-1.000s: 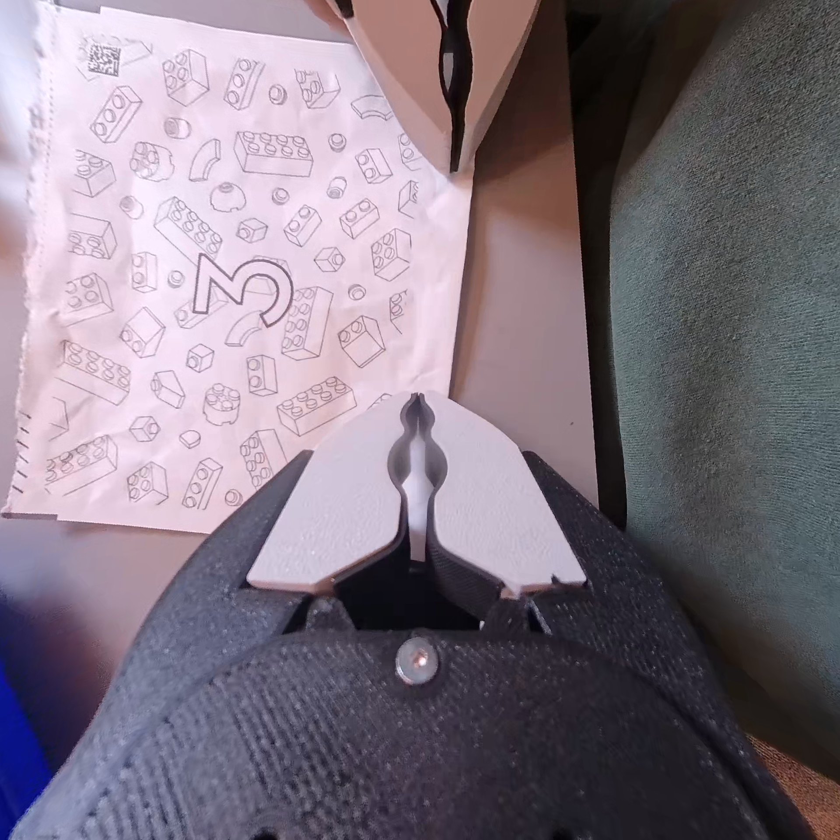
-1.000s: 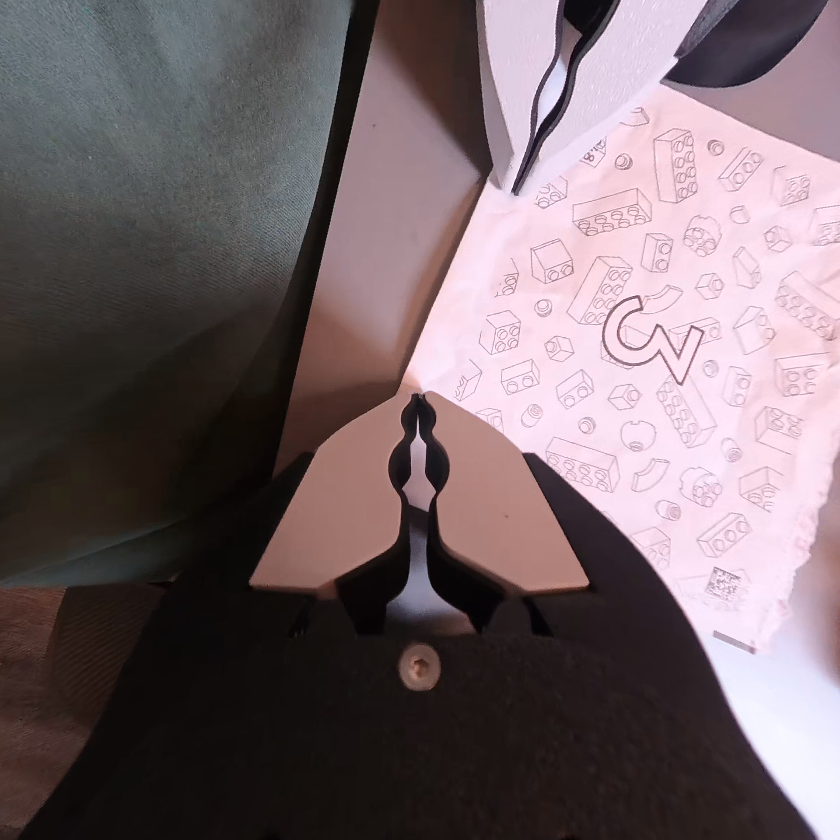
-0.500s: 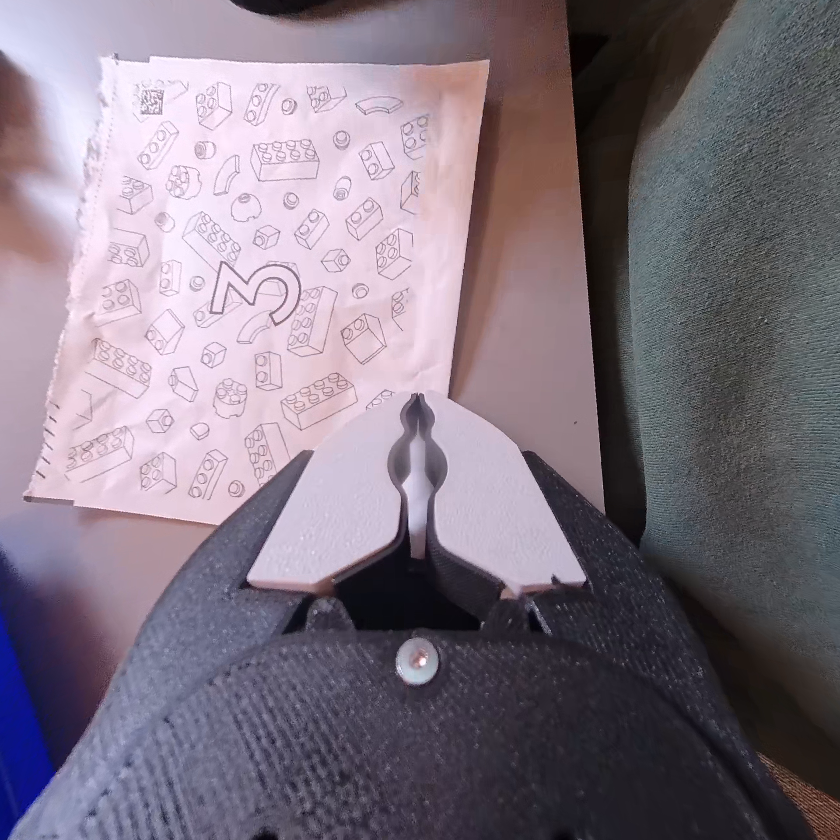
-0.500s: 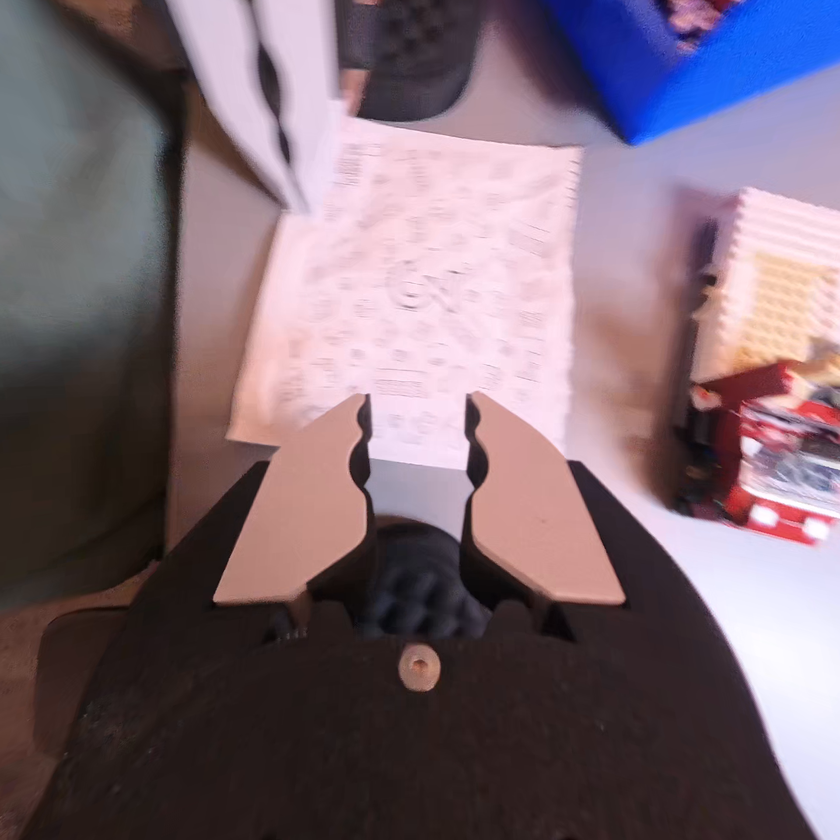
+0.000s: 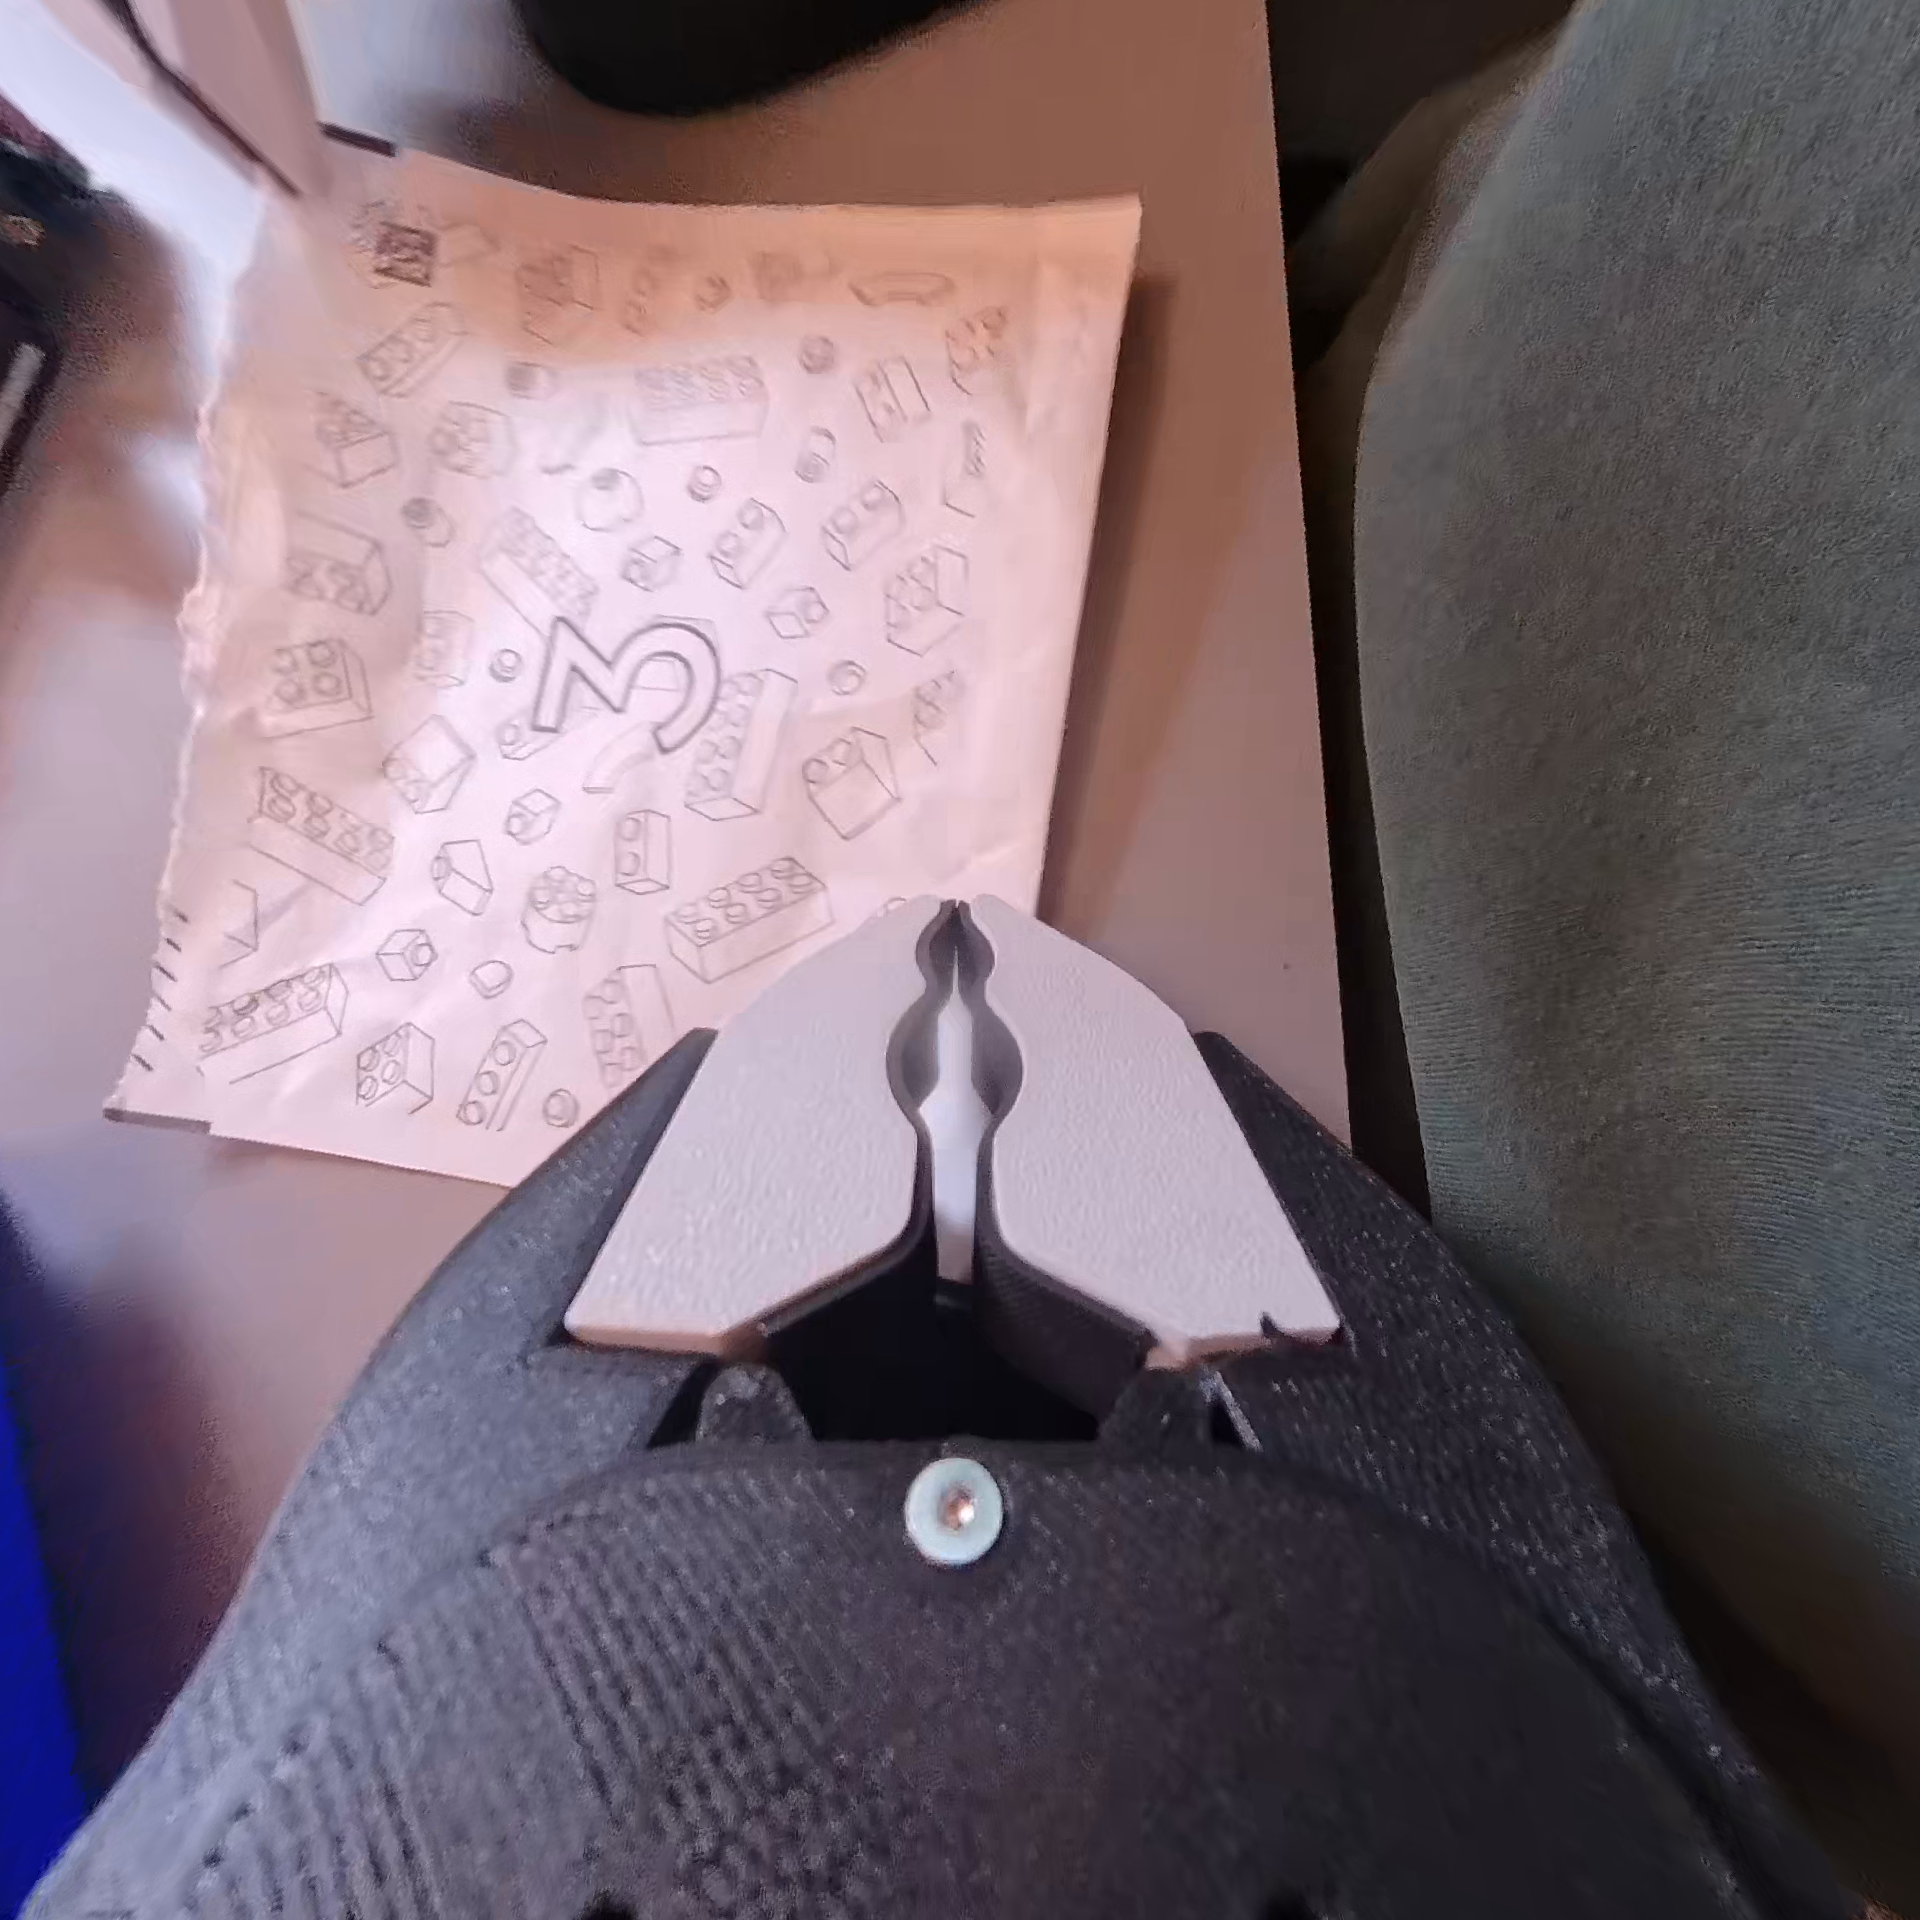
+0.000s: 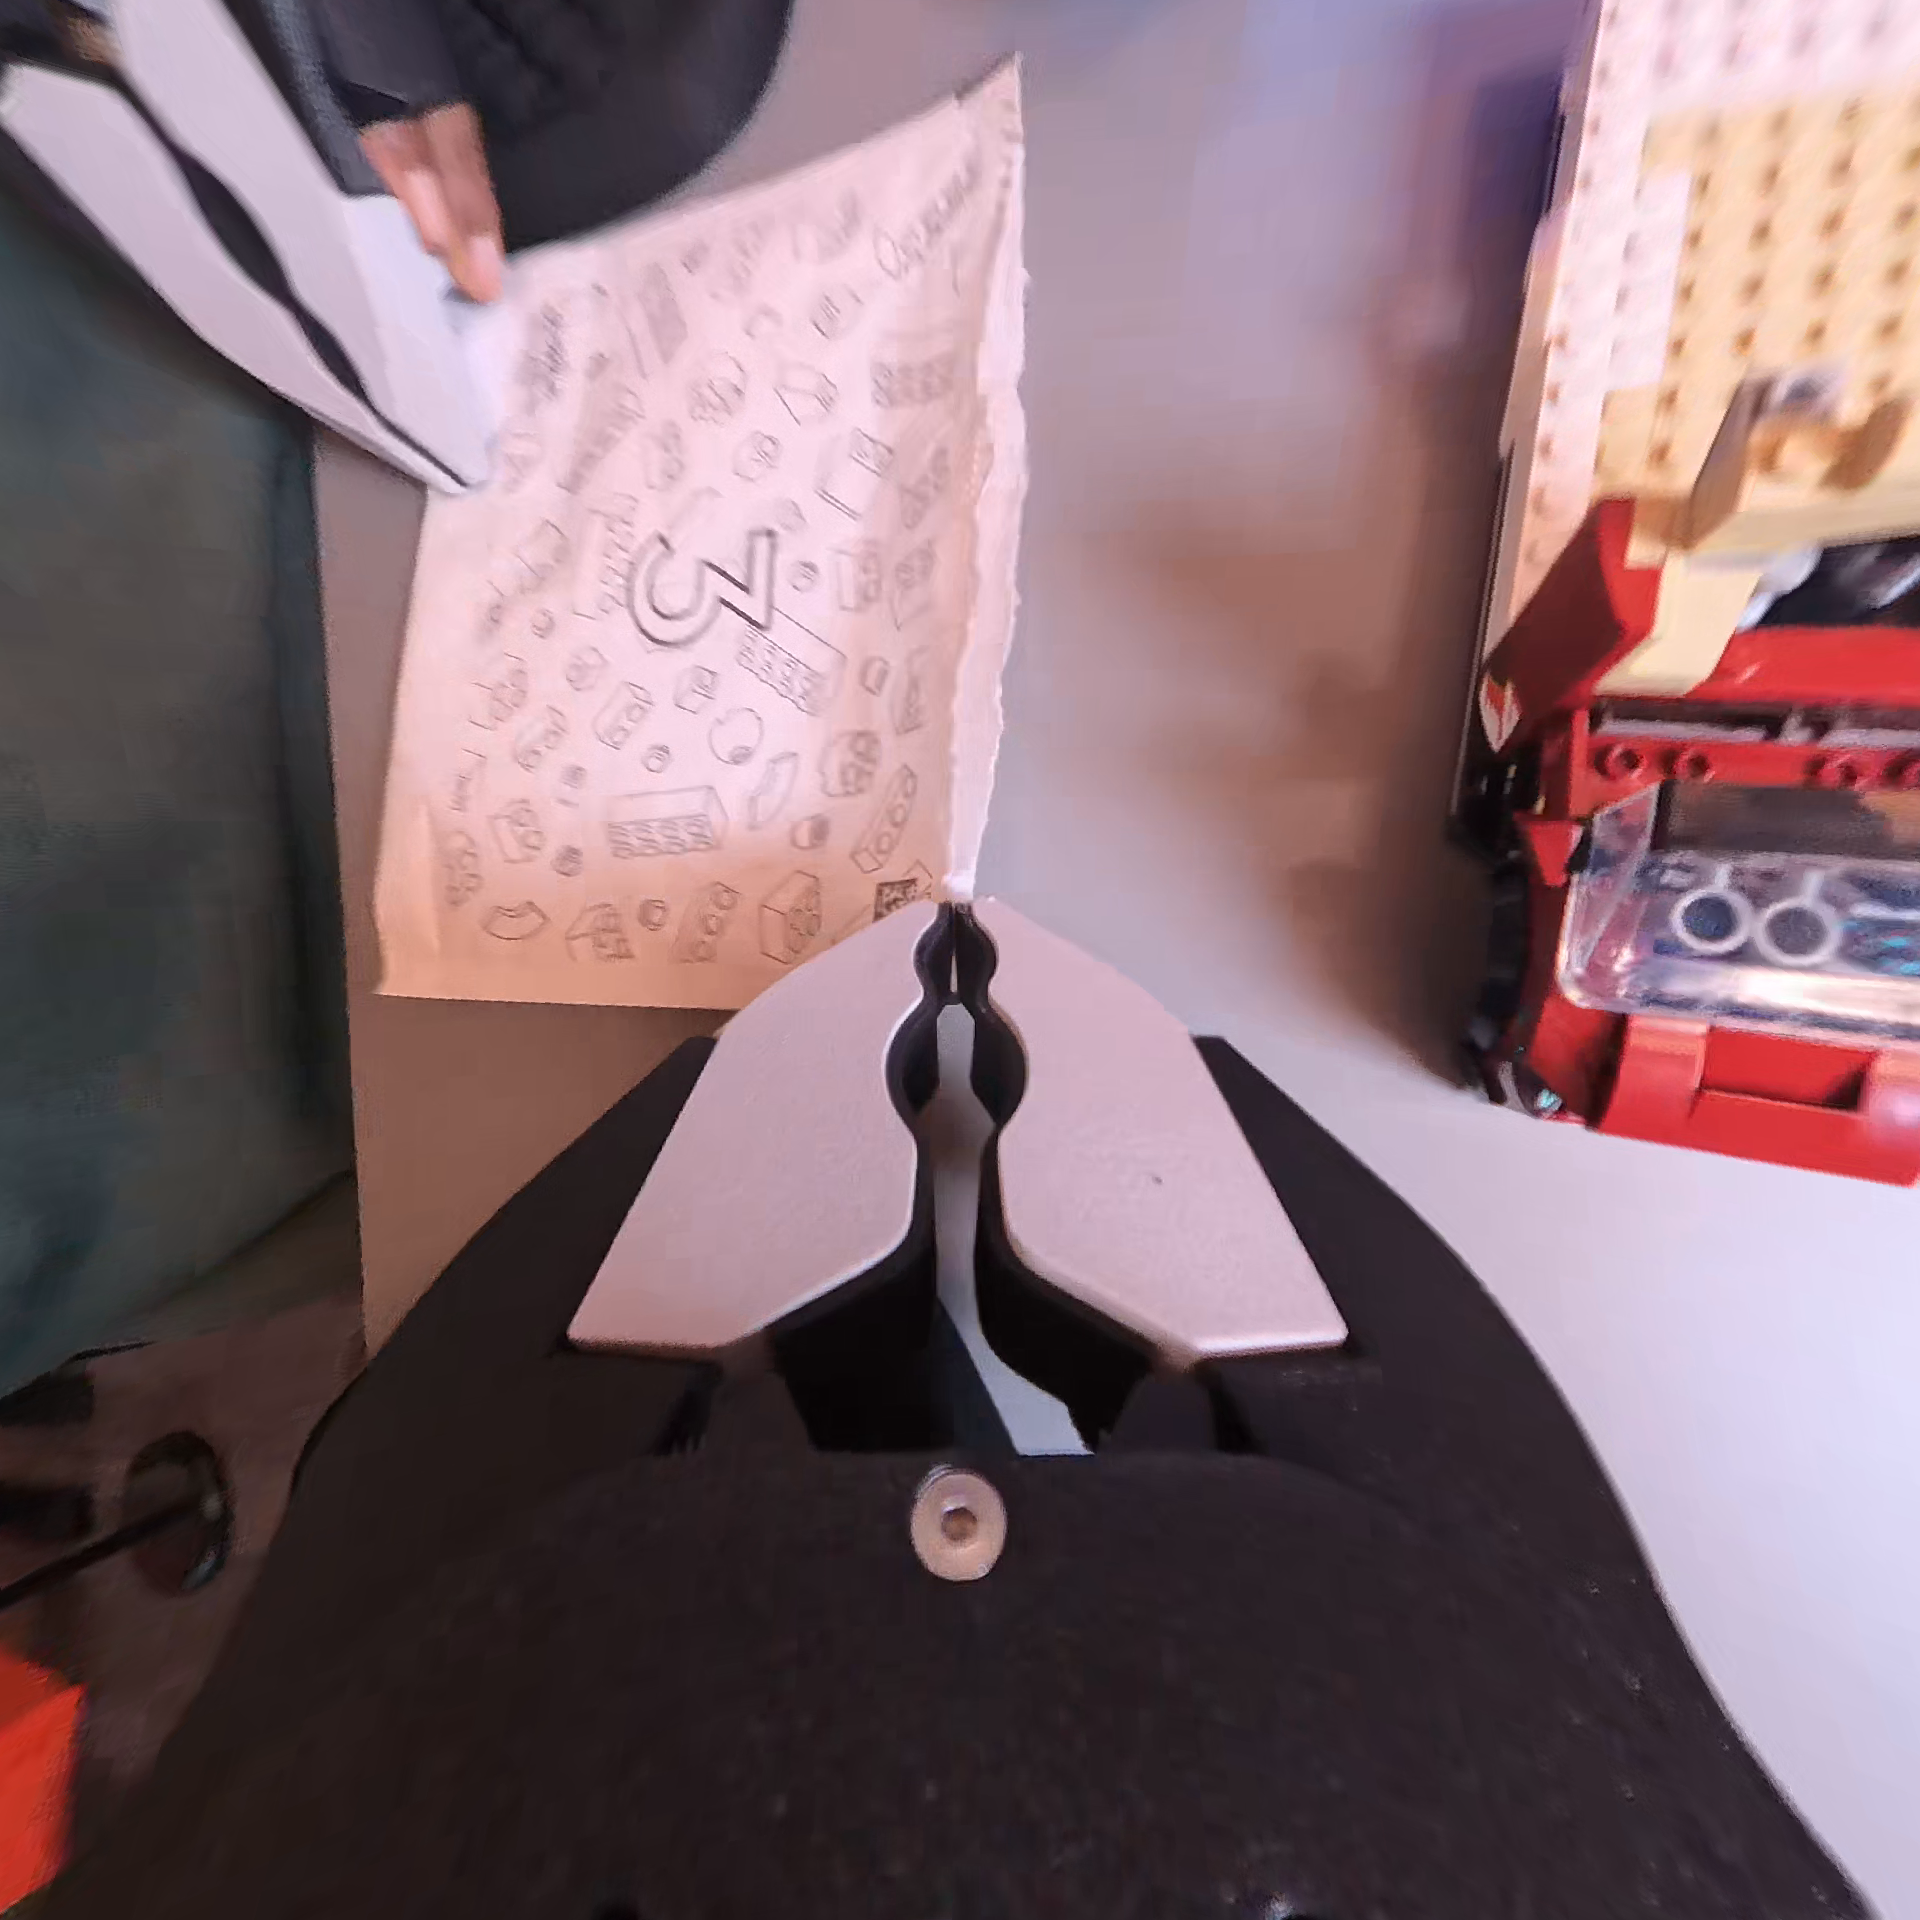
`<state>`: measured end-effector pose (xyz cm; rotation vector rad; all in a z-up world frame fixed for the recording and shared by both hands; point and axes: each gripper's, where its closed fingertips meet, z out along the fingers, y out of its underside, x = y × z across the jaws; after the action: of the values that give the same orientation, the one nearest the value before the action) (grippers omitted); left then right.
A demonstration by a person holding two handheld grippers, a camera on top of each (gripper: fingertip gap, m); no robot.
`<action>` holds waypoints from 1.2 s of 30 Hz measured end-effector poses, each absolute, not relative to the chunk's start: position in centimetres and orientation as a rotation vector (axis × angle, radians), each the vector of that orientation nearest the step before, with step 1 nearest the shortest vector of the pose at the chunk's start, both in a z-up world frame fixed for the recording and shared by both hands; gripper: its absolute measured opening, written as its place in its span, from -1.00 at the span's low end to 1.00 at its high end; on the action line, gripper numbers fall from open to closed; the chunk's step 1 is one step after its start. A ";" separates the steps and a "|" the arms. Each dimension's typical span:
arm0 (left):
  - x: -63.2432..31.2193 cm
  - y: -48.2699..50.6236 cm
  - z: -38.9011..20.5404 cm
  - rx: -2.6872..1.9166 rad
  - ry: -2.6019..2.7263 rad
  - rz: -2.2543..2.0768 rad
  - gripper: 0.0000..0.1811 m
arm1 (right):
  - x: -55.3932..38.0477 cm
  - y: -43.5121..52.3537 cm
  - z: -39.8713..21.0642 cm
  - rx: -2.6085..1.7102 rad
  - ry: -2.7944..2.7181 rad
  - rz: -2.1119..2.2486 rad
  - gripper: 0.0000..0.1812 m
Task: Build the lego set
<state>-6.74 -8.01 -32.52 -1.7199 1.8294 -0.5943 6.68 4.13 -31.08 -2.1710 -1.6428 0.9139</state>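
A white paper bag point(image 5: 644, 644) printed with brick drawings lies on the grey table; it also shows in the right wrist view point(image 6: 707, 623). My left gripper point(image 5: 961, 914) is shut on one corner of the bag, and white paper shows between its fingers. It appears in the right wrist view point(image 6: 457, 473) at the bag's far left corner. My right gripper point(image 6: 958, 920) is shut on the corner at the bag's torn edge. It shows blurred at the top left of the left wrist view point(image 5: 239, 94). A partly built red and tan lego model point(image 6: 1714, 727) stands to the right.
A green cushion runs along the table's edge point(image 5: 1662, 831), on the left in the right wrist view point(image 6: 135, 727). A blue bin point(image 5: 31, 1558) is at the left edge. A person's hand point(image 6: 447, 197) holds the left gripper. An orange object point(image 6: 31, 1766) is at lower left. There is about 20 cm between the tips of the two grippers.
My right gripper opened, swung from the bag's cushion-side corner to the torn-edge corner and shut there. My left gripper stayed shut on its corner.
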 end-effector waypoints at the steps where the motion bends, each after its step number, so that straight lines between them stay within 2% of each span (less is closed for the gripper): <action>1: -6.6 -7.7 -31.7 -1.719 1.772 -0.662 -1.00 | 6.6 4.0 -30.2 -2.118 -1.644 0.902 -1.00; 8: -9.6 1.4 -22.3 -1.670 1.102 -1.000 -0.99 | 7.0 2.7 -22.6 -1.762 -1.656 0.669 -1.00; 9: -9.8 2.2 -21.3 -1.639 1.056 -1.041 -0.48 | 7.2 2.5 -21.7 -1.740 -1.655 0.631 -1.00; 11: -9.4 2.4 -20.3 -1.641 1.032 -1.166 -0.29 | 7.4 2.3 -20.2 -1.688 -1.650 0.549 -1.00; 13: -8.1 2.2 -19.7 -1.602 1.068 -1.189 -0.25 | 7.3 2.0 -18.7 -1.634 -1.642 0.506 -1.00; 15: -7.0 2.9 -19.4 -1.550 1.121 -1.058 -0.40 | 7.2 1.9 -17.5 -1.575 -1.646 0.440 -1.00; 17: -6.1 2.4 -18.3 -1.485 1.172 -1.071 -0.84 | 7.3 2.0 -16.7 -1.545 -1.641 0.383 -1.00; 18: -5.9 2.3 -17.7 -1.456 1.179 -1.072 -1.00 | 7.5 2.0 -16.5 -1.540 -1.631 0.368 -1.00; 21: -5.6 2.3 -16.9 -1.400 1.192 -1.063 -1.00 | 7.9 2.1 -15.5 -1.516 -1.539 0.411 -0.99; 25: -5.7 2.6 -16.5 -1.328 1.158 -1.041 -1.00 | 8.3 2.6 -15.9 -1.541 -1.399 0.577 -0.59; 29: -5.4 2.2 -16.7 -1.281 1.156 -1.103 -1.00 | 7.8 4.2 -16.5 -1.541 -1.285 0.664 -0.49; 35: -5.8 1.8 -16.5 -1.242 1.120 -1.223 -1.00 | 6.9 5.6 -17.5 -1.570 -1.254 0.789 -0.45; 36: -5.9 2.0 -16.5 -1.244 1.107 -1.230 -1.00 | 6.6 5.3 -17.5 -1.561 -1.260 0.841 -0.64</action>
<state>-5.94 2.00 -16.46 -1.2441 1.1068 -1.2304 6.60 5.33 -17.53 -1.5615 -1.2596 0.8413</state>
